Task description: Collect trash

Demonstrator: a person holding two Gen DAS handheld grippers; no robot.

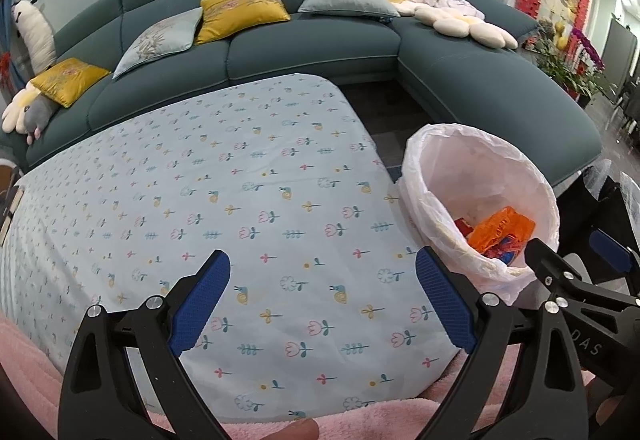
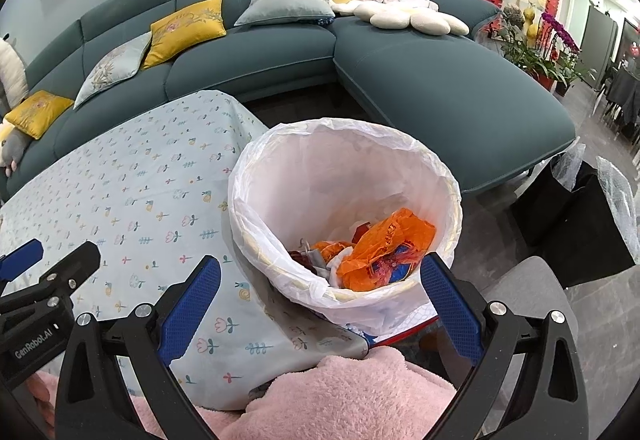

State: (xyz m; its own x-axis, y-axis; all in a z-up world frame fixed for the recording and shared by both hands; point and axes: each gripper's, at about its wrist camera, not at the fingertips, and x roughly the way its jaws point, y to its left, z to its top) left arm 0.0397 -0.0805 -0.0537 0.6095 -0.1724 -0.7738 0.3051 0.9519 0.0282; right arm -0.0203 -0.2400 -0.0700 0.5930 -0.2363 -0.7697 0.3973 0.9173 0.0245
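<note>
Both jaws gape wide and empty. The trash bin [image 2: 346, 207] sits just off the desk's [image 1: 224, 199] right corner, dead ahead of the right gripper [image 2: 320, 310], orange wrapper [image 2: 384, 248] inside. The left gripper [image 1: 322, 304] faces bare tablecloth, so the right one is nearer.

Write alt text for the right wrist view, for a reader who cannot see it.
The open right gripper hangs empty above a trash bin lined with a white bag, which holds an orange plastic bag and other crumpled wrappers. Left of the bin is a table under a floral tablecloth, with a teal sectional sofa and cushions behind.
</note>
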